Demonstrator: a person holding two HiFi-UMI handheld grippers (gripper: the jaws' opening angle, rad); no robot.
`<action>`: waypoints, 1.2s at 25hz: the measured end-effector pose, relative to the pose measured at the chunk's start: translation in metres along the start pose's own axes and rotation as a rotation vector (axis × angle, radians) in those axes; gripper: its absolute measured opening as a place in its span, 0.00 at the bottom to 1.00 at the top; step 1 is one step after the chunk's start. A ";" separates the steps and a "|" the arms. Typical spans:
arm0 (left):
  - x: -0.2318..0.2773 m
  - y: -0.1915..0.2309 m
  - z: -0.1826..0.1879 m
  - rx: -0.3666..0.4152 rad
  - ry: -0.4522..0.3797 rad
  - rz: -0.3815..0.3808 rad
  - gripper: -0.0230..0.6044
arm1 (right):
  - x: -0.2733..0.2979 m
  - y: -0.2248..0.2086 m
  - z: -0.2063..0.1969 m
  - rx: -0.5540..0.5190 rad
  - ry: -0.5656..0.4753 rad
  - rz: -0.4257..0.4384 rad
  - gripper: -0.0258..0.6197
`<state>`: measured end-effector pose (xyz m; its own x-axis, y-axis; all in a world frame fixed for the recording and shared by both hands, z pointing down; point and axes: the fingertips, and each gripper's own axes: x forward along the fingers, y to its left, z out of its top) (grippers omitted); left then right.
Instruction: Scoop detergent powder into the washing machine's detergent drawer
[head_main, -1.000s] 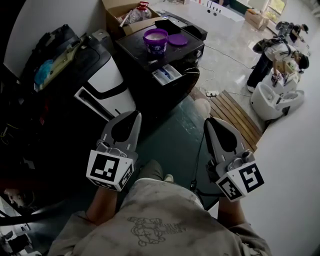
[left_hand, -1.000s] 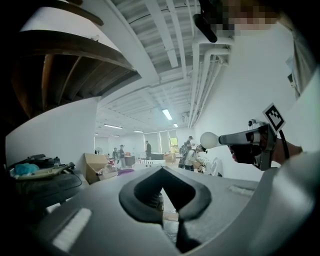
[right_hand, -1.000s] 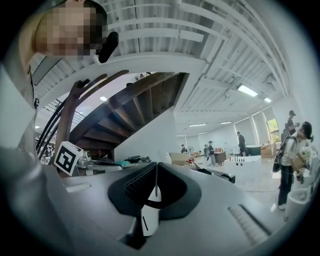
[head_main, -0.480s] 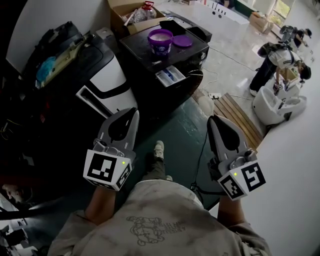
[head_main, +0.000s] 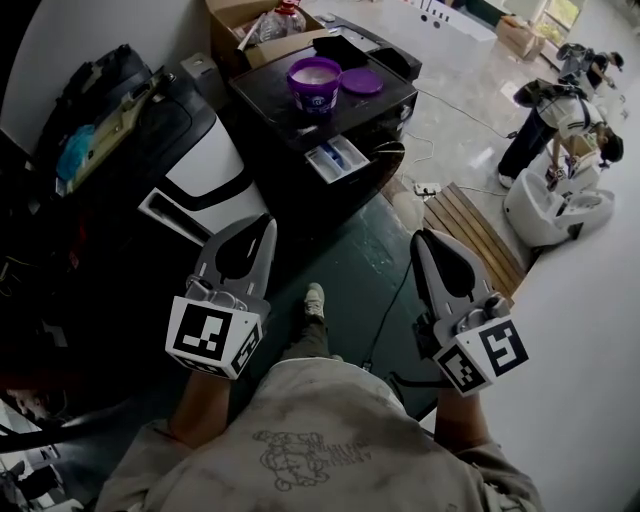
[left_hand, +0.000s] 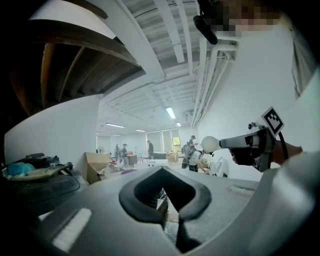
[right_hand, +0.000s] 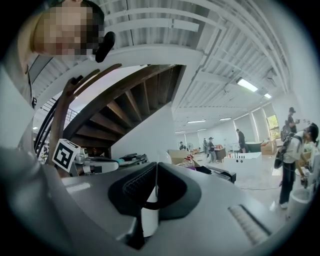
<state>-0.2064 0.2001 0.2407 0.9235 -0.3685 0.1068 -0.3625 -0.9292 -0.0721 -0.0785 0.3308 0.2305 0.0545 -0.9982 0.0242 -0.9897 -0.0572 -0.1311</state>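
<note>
An open purple detergent tub (head_main: 313, 80) with white powder stands on top of the black washing machine (head_main: 372, 108), its purple lid (head_main: 356, 81) lying beside it. The detergent drawer (head_main: 337, 158) is pulled out of the machine's front. My left gripper (head_main: 263, 224) and right gripper (head_main: 420, 240) are held level in front of my chest, well short of the machine. Both are shut, with nothing between the jaws. The left gripper view shows its closed jaw tips (left_hand: 162, 174) and the right gripper (left_hand: 250, 145) alongside. No scoop is visible.
A white and black appliance (head_main: 205, 170) stands left of the washer, with dark bags behind it. A cardboard box (head_main: 250, 25) sits at the back. A wooden pallet (head_main: 470, 235), a floor cable (head_main: 395, 300) and people (head_main: 545, 130) are at the right. My shoe (head_main: 313, 300) is on the green floor.
My foot has stepped forward onto the green floor and the view has shifted a little. Both grippers stay shut in about the same place before me.
</note>
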 end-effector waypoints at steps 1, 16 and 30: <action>0.007 0.004 -0.001 0.000 0.001 -0.003 0.04 | 0.006 -0.004 -0.001 0.000 0.003 -0.001 0.09; 0.142 0.087 -0.008 -0.014 0.029 -0.080 0.04 | 0.136 -0.074 -0.006 -0.011 0.079 -0.043 0.09; 0.234 0.168 -0.020 -0.020 0.057 -0.115 0.04 | 0.249 -0.113 -0.011 -0.049 0.141 -0.065 0.09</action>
<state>-0.0537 -0.0431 0.2731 0.9507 -0.2596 0.1697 -0.2572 -0.9657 -0.0367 0.0458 0.0885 0.2628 0.1030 -0.9799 0.1708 -0.9901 -0.1174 -0.0766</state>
